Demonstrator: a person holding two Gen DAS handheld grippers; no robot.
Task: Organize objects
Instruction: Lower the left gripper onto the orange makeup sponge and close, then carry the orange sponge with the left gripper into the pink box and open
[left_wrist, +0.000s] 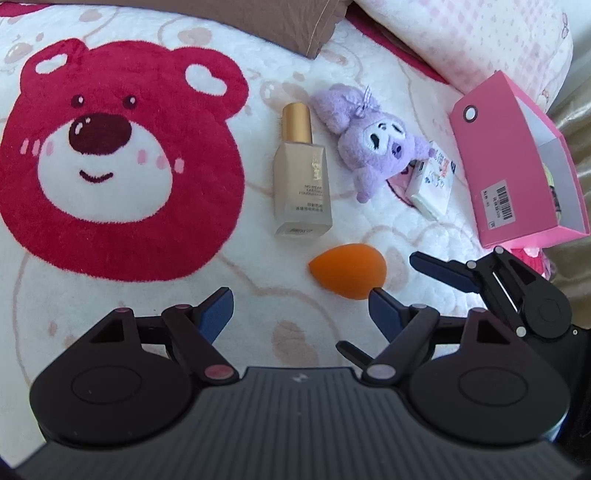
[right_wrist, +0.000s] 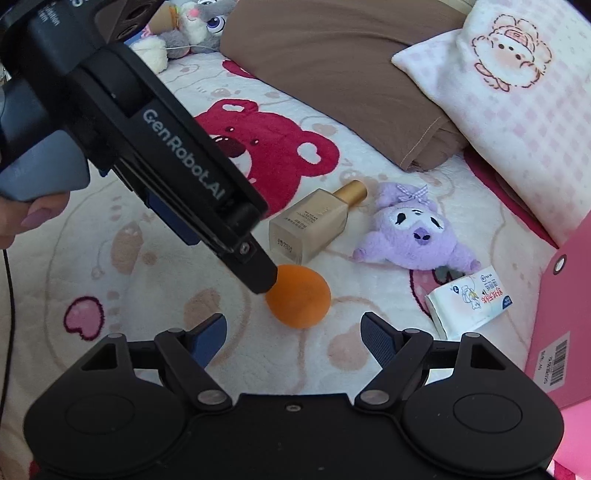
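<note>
An orange egg-shaped makeup sponge (left_wrist: 347, 271) (right_wrist: 299, 299) lies on the bear-print blanket (left_wrist: 110, 302). Beyond it lie a gold-capped foundation bottle (left_wrist: 303, 173) (right_wrist: 314, 225), a purple plush toy (left_wrist: 373, 144) (right_wrist: 417, 229) and a tissue pack (left_wrist: 432, 184) (right_wrist: 469, 302). My left gripper (left_wrist: 301, 310) (right_wrist: 258, 275) is open and empty, with its right fingertip at the sponge's near edge. My right gripper (right_wrist: 293, 332) is open and empty too, just short of the sponge. One of its fingers (left_wrist: 443, 271) shows in the left wrist view.
An open pink box (left_wrist: 517, 166) (right_wrist: 561, 332) stands at the right with some items inside. A brown folded cloth (right_wrist: 351, 74) and a pink checked pillow (right_wrist: 517, 85) lie at the back. More plush toys (right_wrist: 195, 26) sit far left. A hand (right_wrist: 22, 218) holds the left gripper.
</note>
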